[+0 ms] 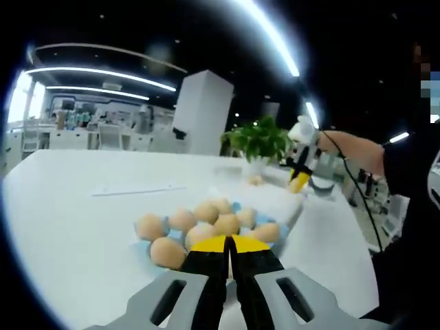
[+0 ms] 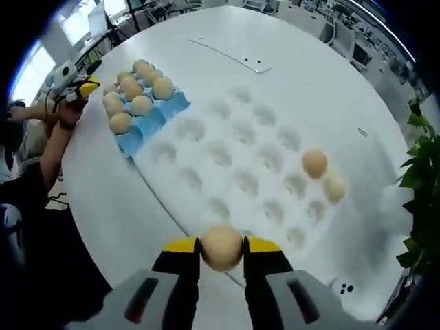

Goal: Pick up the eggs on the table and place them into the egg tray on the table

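Observation:
In the right gripper view my right gripper [image 2: 221, 249] is shut on a tan egg [image 2: 221, 246], held above the near edge of a white egg tray [image 2: 227, 151]. Two eggs [image 2: 314, 163] sit in that tray's cups at the right. A blue tray [image 2: 148, 124] holds several eggs [image 2: 141, 104] at the upper left, and the left gripper [image 2: 77, 88] hovers beside it. In the left gripper view my left gripper [image 1: 230, 244] is shut with nothing in it, just in front of the eggs [image 1: 206, 227] on the blue tray [image 1: 142, 242]. The right gripper [image 1: 300, 165] hangs over the white tray [image 1: 275, 199] beyond.
Both trays lie on a large white table [image 1: 82, 227]. A potted green plant [image 1: 258, 141] stands at the table's far side, beyond the white tray. A thin flat strip [image 2: 230, 56] lies on the open tabletop. A person's arm [image 2: 48, 137] reaches in at the left.

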